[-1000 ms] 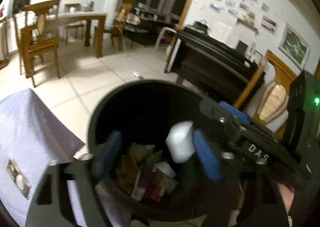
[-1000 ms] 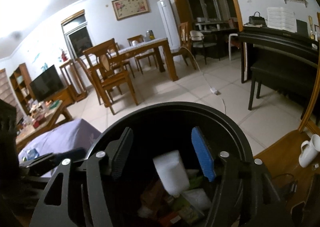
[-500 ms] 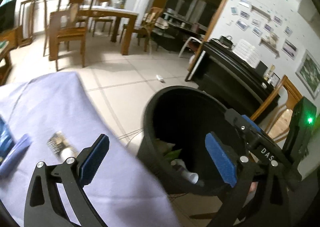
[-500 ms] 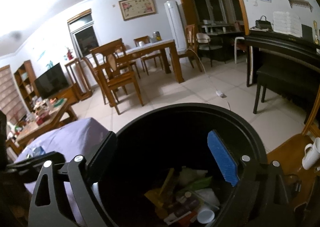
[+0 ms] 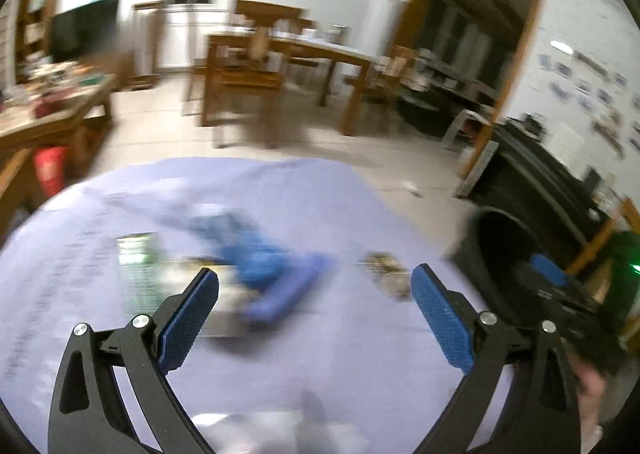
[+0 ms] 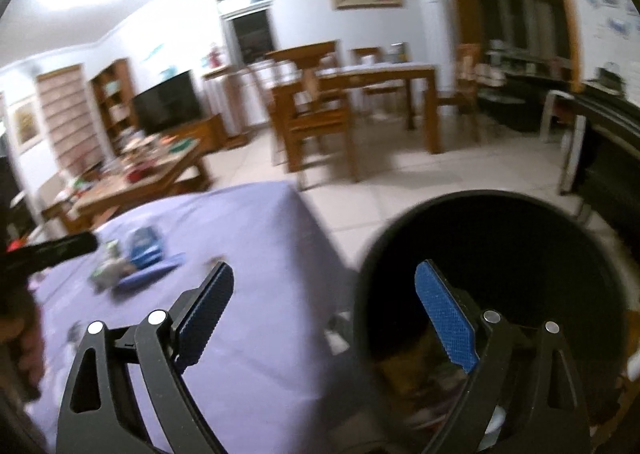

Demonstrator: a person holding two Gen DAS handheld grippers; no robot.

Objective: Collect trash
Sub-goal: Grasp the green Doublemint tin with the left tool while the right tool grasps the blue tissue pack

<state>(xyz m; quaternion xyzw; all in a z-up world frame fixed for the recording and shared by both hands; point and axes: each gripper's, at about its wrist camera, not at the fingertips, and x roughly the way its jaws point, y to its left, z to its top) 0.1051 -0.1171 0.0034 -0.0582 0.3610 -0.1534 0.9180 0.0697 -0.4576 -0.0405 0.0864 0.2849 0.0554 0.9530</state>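
My left gripper (image 5: 316,318) is open and empty above a table with a lilac cloth (image 5: 360,354). Blurred trash lies on the cloth ahead of it: a blue packet (image 5: 272,274), a green-white wrapper (image 5: 138,254) and a small brownish scrap (image 5: 386,270). The black trash bin (image 5: 496,242) stands at the table's right edge. My right gripper (image 6: 324,310) is open and empty, over the gap between the cloth (image 6: 260,334) and the bin (image 6: 520,254), which holds several pieces of trash. The blue packet (image 6: 142,246) shows far left on the cloth.
A wooden dining table with chairs (image 6: 360,93) stands on the tiled floor behind. A cluttered low wooden table (image 6: 136,177) and a TV (image 6: 168,101) are at left. A black piano (image 5: 552,173) is at right behind the bin.
Both grippers have swung left from the bin toward the lilac table. The white piece that was between my right fingers one second ago dropped into the bin. Both views are motion-blurred.
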